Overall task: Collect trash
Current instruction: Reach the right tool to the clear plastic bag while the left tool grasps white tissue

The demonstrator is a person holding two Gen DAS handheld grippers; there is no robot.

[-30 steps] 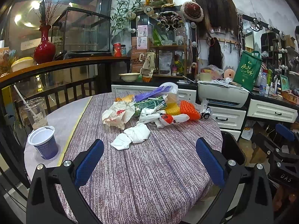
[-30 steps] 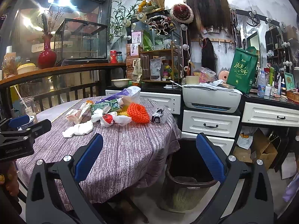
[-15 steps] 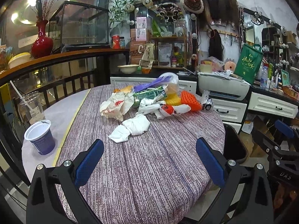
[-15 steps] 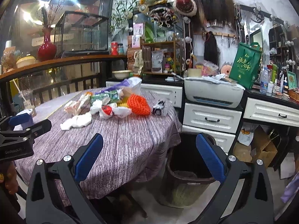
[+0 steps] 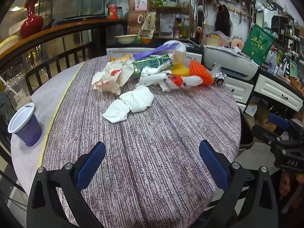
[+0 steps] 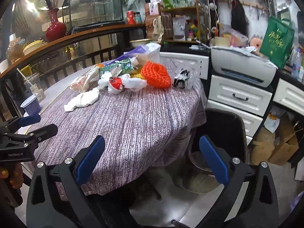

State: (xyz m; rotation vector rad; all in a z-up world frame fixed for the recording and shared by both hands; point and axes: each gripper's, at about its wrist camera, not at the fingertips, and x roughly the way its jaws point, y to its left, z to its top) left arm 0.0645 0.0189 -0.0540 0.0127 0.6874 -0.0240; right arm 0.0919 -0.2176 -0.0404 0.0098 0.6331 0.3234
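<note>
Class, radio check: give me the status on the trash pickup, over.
Left tongs open, empty, over the tablecloth. Right tongs open, empty, near the bin. Crumpled tissue nearest, untouched. Path clear.

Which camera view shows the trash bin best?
The right wrist view: the trash bin stands open beside the table, its inside visible. The left wrist view shows only a dark sliver of its rim behind the table edge.

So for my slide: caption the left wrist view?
Open left claw hovers over tablecloth, facing piled trash.

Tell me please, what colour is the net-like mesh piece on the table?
Bright orange mesh; right wrist view.
</note>
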